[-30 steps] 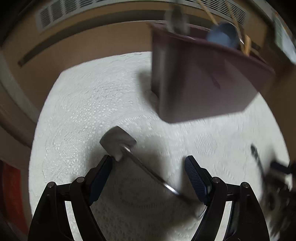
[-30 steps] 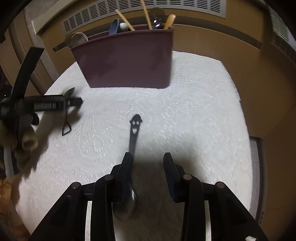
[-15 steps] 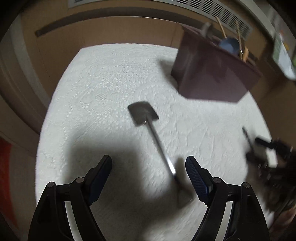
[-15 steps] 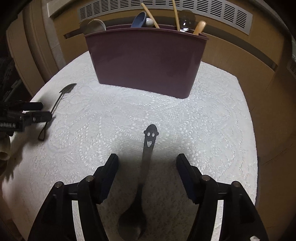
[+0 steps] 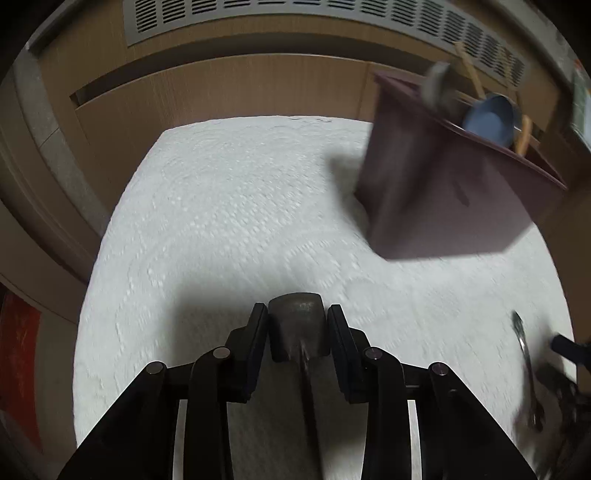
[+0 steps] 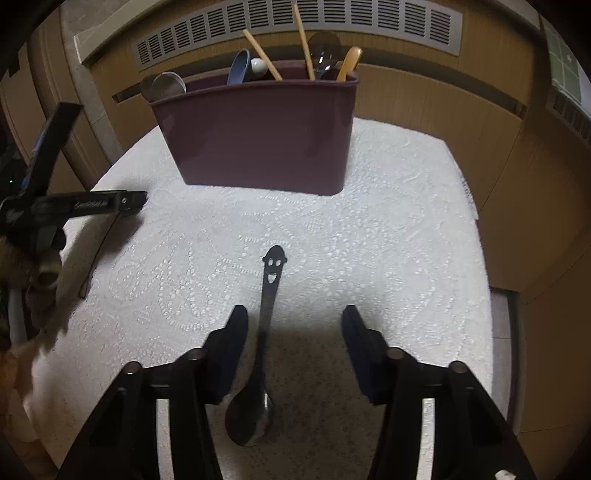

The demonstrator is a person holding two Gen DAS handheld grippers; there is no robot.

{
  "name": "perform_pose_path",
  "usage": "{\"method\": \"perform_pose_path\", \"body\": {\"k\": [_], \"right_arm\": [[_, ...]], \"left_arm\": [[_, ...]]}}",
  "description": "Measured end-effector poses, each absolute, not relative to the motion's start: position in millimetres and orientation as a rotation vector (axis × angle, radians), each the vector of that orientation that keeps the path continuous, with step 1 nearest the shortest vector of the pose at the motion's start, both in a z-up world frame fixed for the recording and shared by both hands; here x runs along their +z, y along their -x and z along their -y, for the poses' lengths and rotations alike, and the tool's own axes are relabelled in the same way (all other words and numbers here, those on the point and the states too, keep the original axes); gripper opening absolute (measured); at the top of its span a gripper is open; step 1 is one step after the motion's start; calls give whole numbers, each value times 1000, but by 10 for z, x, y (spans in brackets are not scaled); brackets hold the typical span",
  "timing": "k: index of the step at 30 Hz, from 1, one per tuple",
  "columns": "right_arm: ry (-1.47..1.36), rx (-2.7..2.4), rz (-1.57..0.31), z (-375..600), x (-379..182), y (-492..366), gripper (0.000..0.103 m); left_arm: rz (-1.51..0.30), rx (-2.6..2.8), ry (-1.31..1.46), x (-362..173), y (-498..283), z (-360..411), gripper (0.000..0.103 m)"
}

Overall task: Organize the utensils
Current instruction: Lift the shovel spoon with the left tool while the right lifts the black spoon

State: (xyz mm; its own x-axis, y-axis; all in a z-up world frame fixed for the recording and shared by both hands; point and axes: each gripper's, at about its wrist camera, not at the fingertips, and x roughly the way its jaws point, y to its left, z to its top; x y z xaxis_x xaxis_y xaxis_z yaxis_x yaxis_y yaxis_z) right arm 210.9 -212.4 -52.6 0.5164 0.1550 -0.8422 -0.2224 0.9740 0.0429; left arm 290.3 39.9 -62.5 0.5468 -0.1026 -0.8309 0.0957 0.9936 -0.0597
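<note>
Dull grey metal: the small shovel-shaped spatula (image 5: pixel 298 326) lies flat on the white lace tablecloth (image 5: pixel 229 221), its blade sitting directly between the fingers of the left gripper (image 5: pixel 297 332). Long axis runs straight back under the gripper toward the camera, handle trailing beneath the body. Jaws are closing; the pads flank the blade's two side edges closely, but whether they already press on it I cannot tell. No sign that the blade has left the cloth.

Second item: dark steel spoon (image 6: pixel 260 350) with a smiley cut-out at its handle end, also flat on the cloth. It lies between the fingers of the right gripper (image 6: pixel 293 332), nearer the left pad, with clear space to the right one. Axis nearly along the gripper's pointing line, bowl toward the camera, smiley end pointing away toward the bin. Jaws closing here too, nothing pinched yet.

Each hand is on its own utensil, so neither needs to cross over.

Outward: the maroon utensil bin (image 6: pixel 258 136) stands upright at the far side of the cloth, ahead of the spoon and to the upper right in the left wrist view. It already holds wooden handles, a blue scoop and metal spoons. Judgement: free slots look more likely toward its left end.

Room: bare cloth between both utensils and the bin. The cloth edge falls away near the left gripper's side. A wooden panel with a vent grille (image 6: pixel 295 22) stands just behind the bin, limiting overshoot.
</note>
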Motion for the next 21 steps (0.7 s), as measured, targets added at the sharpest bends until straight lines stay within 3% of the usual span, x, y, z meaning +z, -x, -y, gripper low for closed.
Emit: {"method": "perform_pose_path", "body": {"k": [7, 9, 10, 21], "right_arm": [[161, 213, -1036, 1788, -661, -2397, 34], [197, 216, -1038, 1705, -655, -2411, 15], [207, 232, -1045, 1671, -649, -2399, 10], [137, 231, -948, 1828, -191, -1941, 10]], "left_arm": [[-946, -220, 38, -540, -2259, -313, 34], [-938, -241, 70, -499, -2148, -331, 34], [-931, -246, 84, -477, -2125, -362, 34], [-829, -289, 119, -63, -1747, -415, 33]]}}
